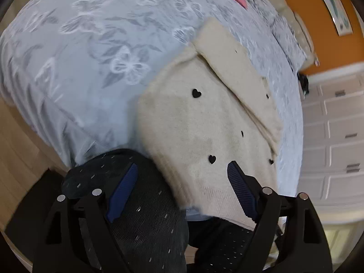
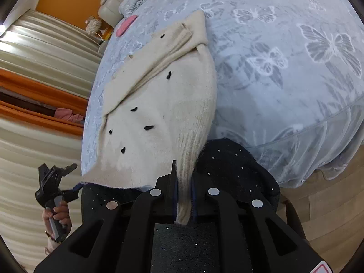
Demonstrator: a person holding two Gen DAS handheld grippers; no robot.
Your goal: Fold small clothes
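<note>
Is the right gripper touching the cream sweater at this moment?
Touching. The right wrist view shows the right gripper with its fingers closed on the ribbed edge of the cream sweater.

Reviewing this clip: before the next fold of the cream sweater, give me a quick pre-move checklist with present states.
1. Right claw shut on the sweater's ribbed hem: ok.
2. Left claw open, nothing between its fingers: ok.
3. Sleeve already folded across the body: ok.
4. Sweater lies flat: not ok, hem hangs off the bed over the person's knee.
5. Far edge wrinkle-free: cannot tell.
</note>
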